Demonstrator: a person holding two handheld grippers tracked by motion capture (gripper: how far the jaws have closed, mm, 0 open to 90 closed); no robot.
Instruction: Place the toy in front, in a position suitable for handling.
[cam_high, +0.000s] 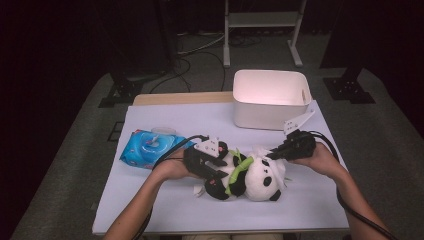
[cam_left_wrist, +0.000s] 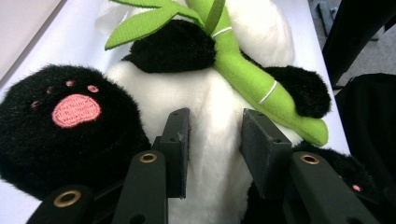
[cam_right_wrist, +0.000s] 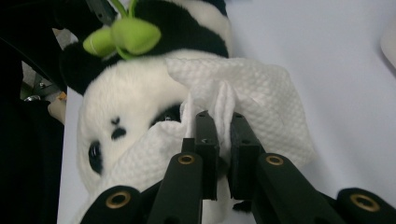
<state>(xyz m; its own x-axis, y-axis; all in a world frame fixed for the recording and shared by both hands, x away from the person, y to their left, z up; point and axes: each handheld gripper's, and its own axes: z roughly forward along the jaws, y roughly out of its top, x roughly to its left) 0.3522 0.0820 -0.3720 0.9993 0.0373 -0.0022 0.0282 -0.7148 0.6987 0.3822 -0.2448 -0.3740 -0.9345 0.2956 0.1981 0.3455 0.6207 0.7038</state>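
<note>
- A plush panda lies on its back near the front middle of a white-covered worktop, head toward the person's right.
- The left gripper has its jaws closed on the panda's soft white belly, between the two black feet; one foot shows a stitched pink paw pad.
- A green fabric bamboo stalk with leaves lies slantwise across the panda's chest, held under a fuzzy black arm.
- The right gripper pinches a fold of a white, dimpled wet wipe draped over the panda's face.
- A blue packet of wipes lies to the left, just beside the left forearm.
- A white, smooth-walled tub stands at the far right corner.
- Bare worktop lies open ahead of the panda and along the front edge.
</note>
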